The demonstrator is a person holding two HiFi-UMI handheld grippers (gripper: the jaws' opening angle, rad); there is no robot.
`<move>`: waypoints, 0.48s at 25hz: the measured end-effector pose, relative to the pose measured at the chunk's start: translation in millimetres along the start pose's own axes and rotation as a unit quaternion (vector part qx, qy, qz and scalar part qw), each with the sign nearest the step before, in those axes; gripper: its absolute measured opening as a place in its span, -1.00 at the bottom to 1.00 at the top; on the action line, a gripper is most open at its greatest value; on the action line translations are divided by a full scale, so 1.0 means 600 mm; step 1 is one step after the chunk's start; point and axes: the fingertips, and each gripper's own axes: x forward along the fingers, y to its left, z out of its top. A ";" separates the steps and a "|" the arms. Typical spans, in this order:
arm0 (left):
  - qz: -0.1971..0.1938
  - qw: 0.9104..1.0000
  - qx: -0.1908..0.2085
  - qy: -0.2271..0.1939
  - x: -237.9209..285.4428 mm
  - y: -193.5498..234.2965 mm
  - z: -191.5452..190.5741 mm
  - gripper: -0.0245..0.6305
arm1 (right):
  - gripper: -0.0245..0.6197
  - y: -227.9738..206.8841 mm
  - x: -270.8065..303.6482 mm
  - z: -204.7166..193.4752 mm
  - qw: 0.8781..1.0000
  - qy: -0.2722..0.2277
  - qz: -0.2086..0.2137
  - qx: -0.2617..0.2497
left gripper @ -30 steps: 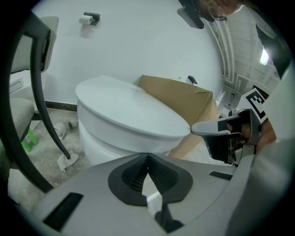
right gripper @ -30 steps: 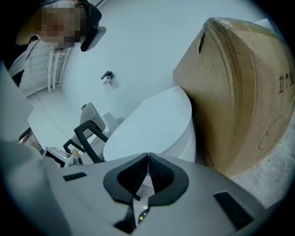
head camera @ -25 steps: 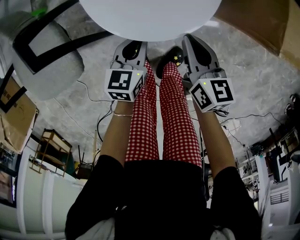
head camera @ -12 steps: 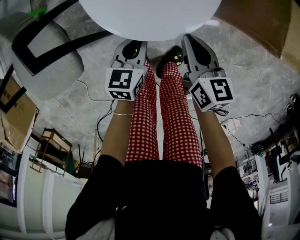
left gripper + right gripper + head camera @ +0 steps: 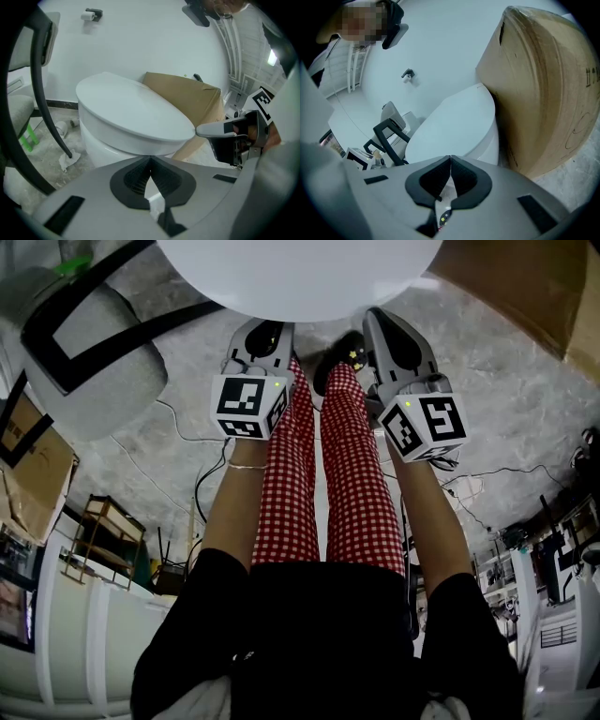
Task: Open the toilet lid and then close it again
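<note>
The white toilet lid (image 5: 300, 273) lies closed on the bowl at the top of the head view. It also shows in the left gripper view as the toilet lid (image 5: 136, 112) and in the right gripper view as the toilet lid (image 5: 454, 122). My left gripper (image 5: 266, 328) hovers just short of the lid's near edge, jaws shut with nothing between them. My right gripper (image 5: 380, 317) sits level with it to the right, also shut and empty. Neither touches the lid. The right gripper (image 5: 234, 133) shows beside the lid's right edge in the left gripper view.
A big cardboard box (image 5: 539, 89) leans right of the toilet. A grey chair with black frame (image 5: 89, 343) stands left of it. Cables (image 5: 178, 432) and scraps of paper (image 5: 68, 159) lie on the concrete floor. The person's legs in red check trousers (image 5: 352, 484) stand between the grippers.
</note>
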 end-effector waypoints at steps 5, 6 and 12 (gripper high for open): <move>-0.001 1.000 0.000 -0.001 0.002 0.002 -0.002 -0.92 | -0.85 -0.001 0.002 -0.003 1.000 -0.002 -0.002 0.003; -0.001 1.000 0.000 -0.002 0.002 0.002 -0.002 -0.92 | -0.85 -0.001 0.003 -0.002 1.000 -0.003 -0.002 0.004; -0.002 1.000 0.003 -0.002 0.003 0.002 0.000 -0.92 | -0.85 -0.002 0.003 0.000 1.000 -0.002 -0.004 0.000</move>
